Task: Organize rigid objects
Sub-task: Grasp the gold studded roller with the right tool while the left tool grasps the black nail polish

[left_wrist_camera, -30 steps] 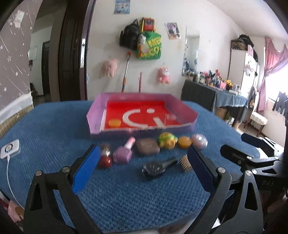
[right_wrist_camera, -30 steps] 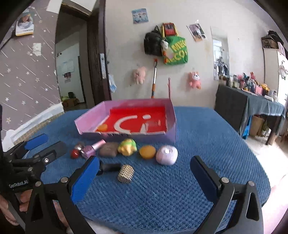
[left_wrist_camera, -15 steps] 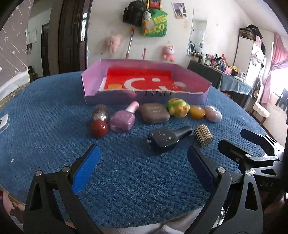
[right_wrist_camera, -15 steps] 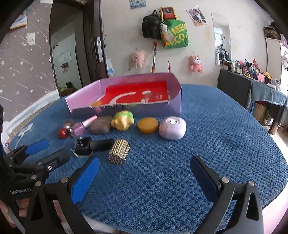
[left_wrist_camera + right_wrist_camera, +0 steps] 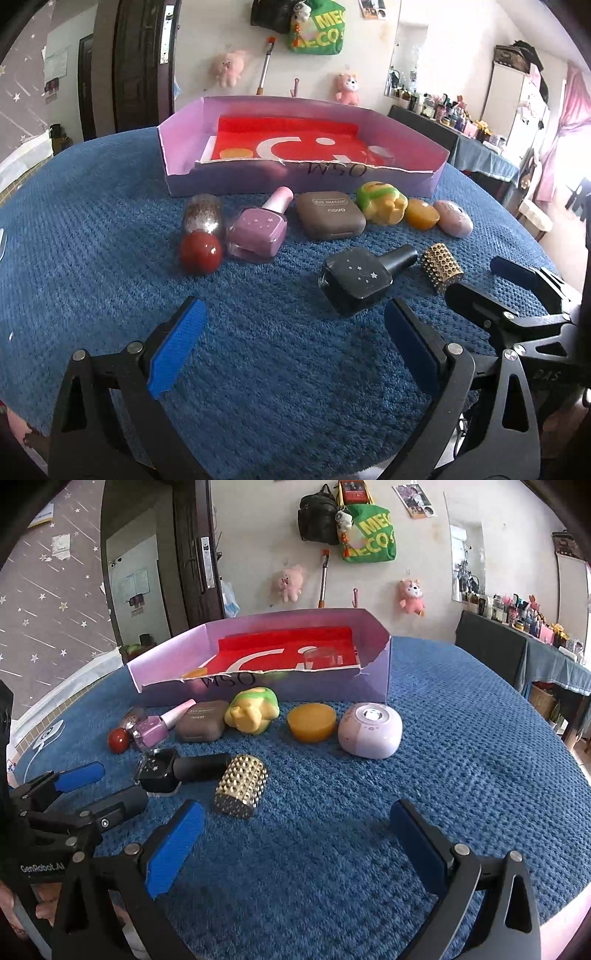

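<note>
Left tool (image 5: 291, 345): fingers spread wide, gripping nothing, poised low over the blue worktop (image 5: 92, 258) just short of the black nail polish bottle (image 5: 360, 280). Right tool (image 5: 295, 843): likewise wide apart and empty, near the gold studded cylinder (image 5: 242, 790), which lies on its side just ahead of its left finger.

Black bottle lies flat, cap toward the gold cylinder, nearly touching it.

Row behind, left to right in the left wrist view: red ball (image 5: 201, 251) against a glittery cylinder (image 5: 203, 218); pink nail polish bottle (image 5: 260, 229) on its side; brown eye shadow compact (image 5: 330, 219); yellow-green toy (image 5: 382, 203); orange puck (image 5: 423, 219); pale lilac rounded case (image 5: 452, 223). All close to the front wall of the purple box (image 5: 177, 147).

Box: open top, red sheet on the floor; an orange disc (image 5: 236, 153) and a clear round lid (image 5: 380, 153) sit inside.

Right tool's fingers visible at the right edge of the left view.
</note>
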`<action>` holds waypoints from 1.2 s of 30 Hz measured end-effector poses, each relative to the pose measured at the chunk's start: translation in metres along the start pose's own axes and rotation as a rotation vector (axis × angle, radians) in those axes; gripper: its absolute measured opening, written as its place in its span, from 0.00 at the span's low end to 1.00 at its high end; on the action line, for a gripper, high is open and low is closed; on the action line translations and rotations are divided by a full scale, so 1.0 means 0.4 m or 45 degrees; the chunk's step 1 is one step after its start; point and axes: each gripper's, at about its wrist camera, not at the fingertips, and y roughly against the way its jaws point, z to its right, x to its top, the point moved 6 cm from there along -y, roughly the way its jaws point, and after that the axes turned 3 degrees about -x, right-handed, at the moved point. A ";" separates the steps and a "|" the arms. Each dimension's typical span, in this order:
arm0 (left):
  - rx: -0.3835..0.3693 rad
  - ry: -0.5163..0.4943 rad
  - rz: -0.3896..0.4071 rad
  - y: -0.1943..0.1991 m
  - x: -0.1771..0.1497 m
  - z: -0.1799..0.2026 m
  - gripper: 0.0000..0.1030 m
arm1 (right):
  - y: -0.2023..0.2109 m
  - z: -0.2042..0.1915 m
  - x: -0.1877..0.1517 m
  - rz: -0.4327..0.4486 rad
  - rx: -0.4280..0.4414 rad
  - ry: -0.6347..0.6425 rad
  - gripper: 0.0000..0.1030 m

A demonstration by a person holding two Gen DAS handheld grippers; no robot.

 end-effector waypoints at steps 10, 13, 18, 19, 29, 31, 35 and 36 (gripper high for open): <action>-0.057 -0.227 0.001 -0.012 0.058 0.037 0.93 | -0.039 -0.031 0.020 -0.025 0.037 0.098 0.85; -0.112 -0.258 -0.041 -0.026 0.070 0.047 0.81 | -0.046 -0.043 0.022 -0.021 0.047 0.126 0.80; -0.180 -0.351 -0.090 -0.038 0.084 0.060 0.78 | -0.048 -0.039 0.026 -0.025 0.077 0.100 0.77; -0.197 -0.400 -0.097 -0.037 0.086 0.068 0.75 | -0.047 -0.037 0.027 -0.025 0.083 0.087 0.76; -0.302 -0.600 -0.166 -0.044 0.087 0.116 0.63 | -0.041 -0.040 0.029 -0.024 0.102 0.066 0.68; -0.312 -0.644 -0.181 -0.048 0.086 0.123 0.63 | -0.041 -0.043 0.027 -0.025 0.105 0.069 0.68; -0.315 -0.662 -0.220 -0.064 0.085 0.120 0.63 | -0.043 -0.048 0.026 -0.024 0.109 0.074 0.68; -0.312 -0.663 -0.225 -0.069 0.084 0.118 0.58 | -0.043 -0.048 0.026 -0.023 0.109 0.073 0.68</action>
